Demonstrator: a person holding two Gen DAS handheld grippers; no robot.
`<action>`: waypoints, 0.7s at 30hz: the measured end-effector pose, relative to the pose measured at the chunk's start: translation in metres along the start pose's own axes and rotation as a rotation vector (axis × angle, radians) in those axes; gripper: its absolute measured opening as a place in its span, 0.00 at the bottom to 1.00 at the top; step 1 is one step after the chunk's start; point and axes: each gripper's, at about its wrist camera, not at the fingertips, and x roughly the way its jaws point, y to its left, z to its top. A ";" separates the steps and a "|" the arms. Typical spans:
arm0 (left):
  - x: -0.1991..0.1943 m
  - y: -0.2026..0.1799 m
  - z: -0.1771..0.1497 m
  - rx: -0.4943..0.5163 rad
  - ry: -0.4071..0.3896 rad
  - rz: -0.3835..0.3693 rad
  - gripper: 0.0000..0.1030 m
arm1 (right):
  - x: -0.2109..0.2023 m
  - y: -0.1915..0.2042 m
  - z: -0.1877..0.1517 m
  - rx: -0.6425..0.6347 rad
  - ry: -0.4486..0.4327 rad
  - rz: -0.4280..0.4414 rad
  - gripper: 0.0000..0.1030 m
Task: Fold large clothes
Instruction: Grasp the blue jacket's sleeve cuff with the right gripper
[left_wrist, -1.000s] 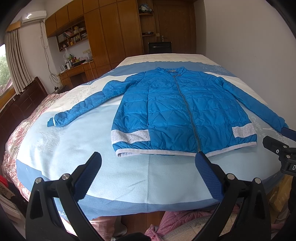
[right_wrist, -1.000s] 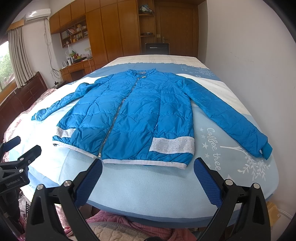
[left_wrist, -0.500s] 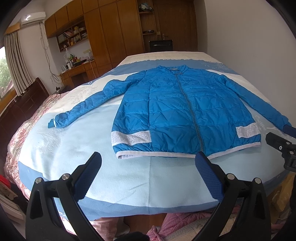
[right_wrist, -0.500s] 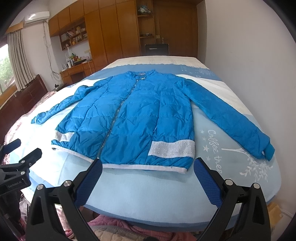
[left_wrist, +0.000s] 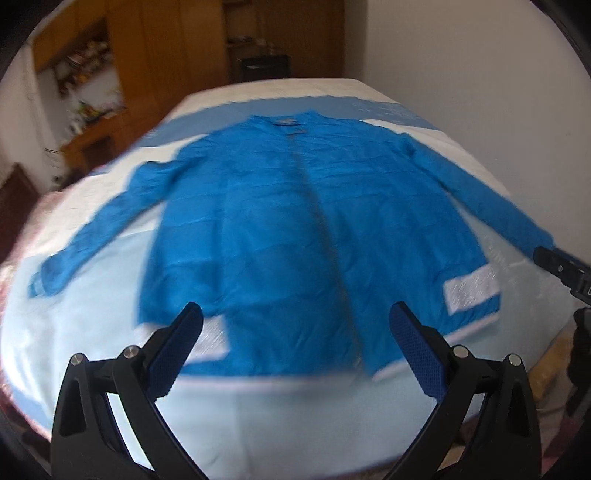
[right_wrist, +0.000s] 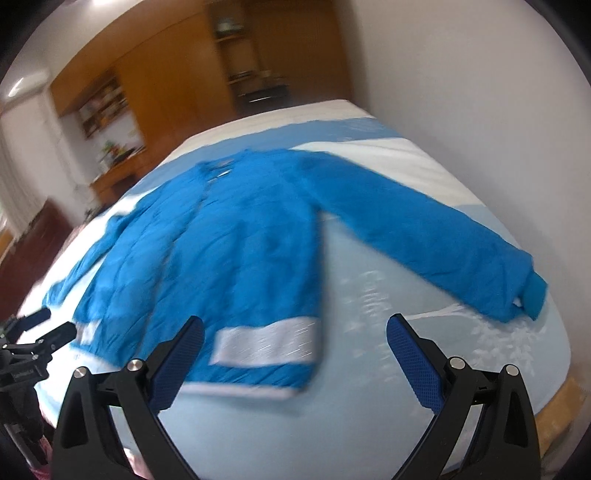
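Left wrist view, blue jacket (left_wrist: 295, 236) flat, collar far, hem near, both grippers' jaws wide.

both hand-held grippers have moved closer over the jacket (left_wrist: 295, 221).

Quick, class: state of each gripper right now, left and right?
Left gripper: open, holding nothing, above the blue jacket.
Right gripper: open, holding nothing, near the jacket's hem corner.

A home bedroom: a made bed (left_wrist: 295, 424), wooden wardrobes (right_wrist: 173, 85) and a cluttered desk (left_wrist: 96, 136).
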 end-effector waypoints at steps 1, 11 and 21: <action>0.009 -0.002 0.009 0.001 0.009 -0.011 0.97 | 0.000 -0.012 0.005 0.023 -0.007 -0.025 0.96; 0.108 -0.047 0.099 0.043 0.143 -0.143 0.96 | 0.002 -0.168 0.037 0.393 0.063 -0.184 0.96; 0.194 -0.076 0.139 0.027 0.280 -0.263 0.71 | 0.049 -0.241 0.029 0.581 0.209 -0.163 0.94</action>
